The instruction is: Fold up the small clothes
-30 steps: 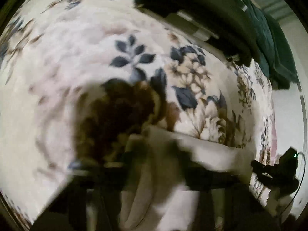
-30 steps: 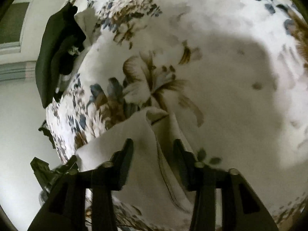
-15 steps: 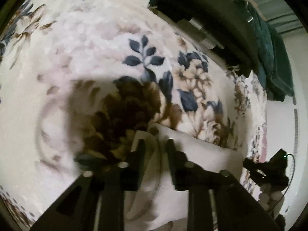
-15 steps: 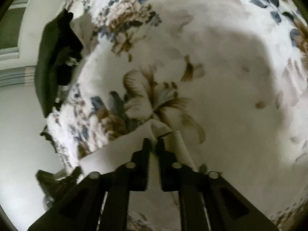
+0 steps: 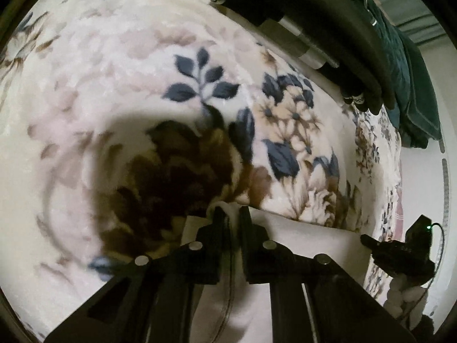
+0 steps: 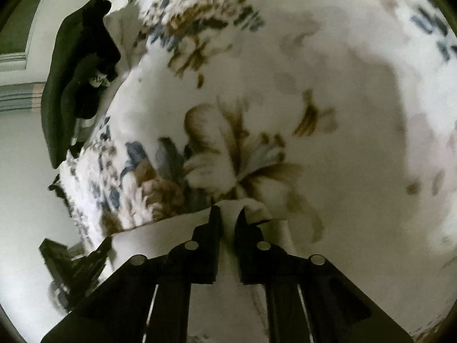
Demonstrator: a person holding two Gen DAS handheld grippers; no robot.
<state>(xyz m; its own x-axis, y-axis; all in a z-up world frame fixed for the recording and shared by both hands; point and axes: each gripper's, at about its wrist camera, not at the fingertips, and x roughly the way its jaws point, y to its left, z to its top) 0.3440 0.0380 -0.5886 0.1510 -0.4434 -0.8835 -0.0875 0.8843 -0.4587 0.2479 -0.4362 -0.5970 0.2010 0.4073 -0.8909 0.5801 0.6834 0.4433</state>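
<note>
Both pairs of tongs have closed since a second ago, when each stood apart over the cloth. Now the left tongs (image 5: 230,214) are clamped on one corner of the small cream-white cloth garment (image 5: 308,237), and the right tongs (image 6: 227,217) are clamped on another corner of it (image 6: 177,228), a little bunch of fabric poking out past each pair of black fingertips (image 6: 214,214).

That garment lies on the plush floral blanket (image 5: 114,71), a cream fleece patterned with navy leaves and brown blossoms, and its far edge runs straight from one pair of tongs to the other. In the left wrist view the right tongs appear as a dark shape with a small green light at the garment's far right end (image 5: 400,251); in the right wrist view the left tongs show as a blurred dark shape at its far left end (image 6: 74,260).

Beyond the garment, at the blanket's far edge, lies a pile of black clothing (image 5: 300,8), with a dark green quilted fabric (image 5: 405,71) just beside it. The same black pile (image 6: 77,85) sits at the upper left in the right wrist view. Past the blanket's edge is a pale floor (image 6: 20,200).
</note>
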